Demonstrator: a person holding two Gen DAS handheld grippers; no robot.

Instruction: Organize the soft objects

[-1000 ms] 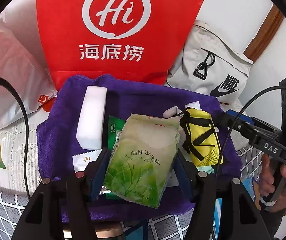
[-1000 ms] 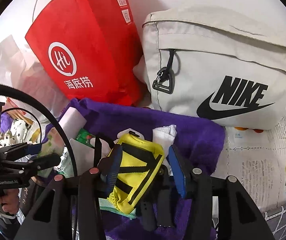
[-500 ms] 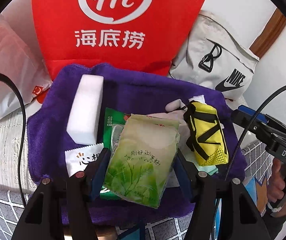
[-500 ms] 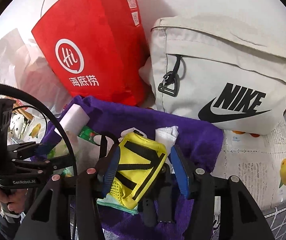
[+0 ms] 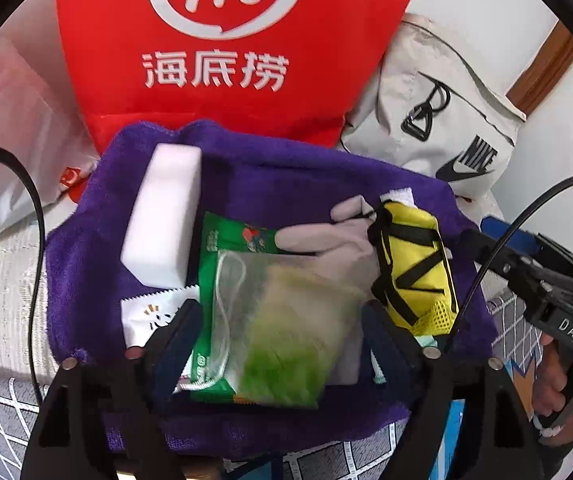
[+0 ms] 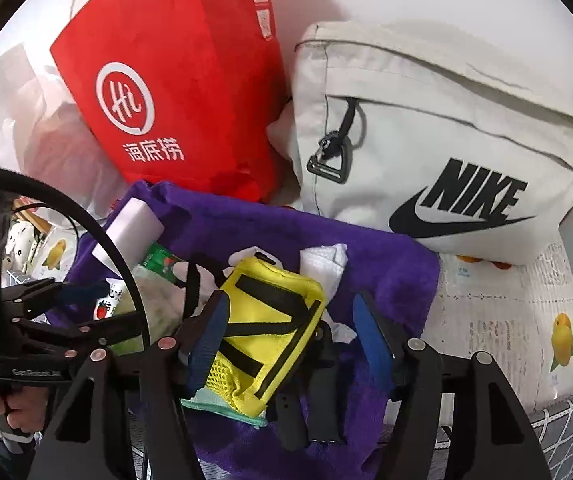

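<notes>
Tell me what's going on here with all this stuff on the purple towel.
A person is sorting soft items piled on a purple towel, a gripper in each hand. The left gripper has its jaws around a green tissue pack, which is blurred. The right gripper straddles a yellow pouch, one pad touching it. A red bag and Nike bag stand behind.

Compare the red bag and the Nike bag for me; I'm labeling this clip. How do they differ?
The red bag is bright red with a white "Hi" logo and Chinese characters; the Nike bag is beige with a black Nike logo. The red bag looks flat and stiff with no visible fastener; the Nike bag is soft, slumped fabric with a zipper and black clip. Both stand behind the purple towel, against the wall.
</notes>
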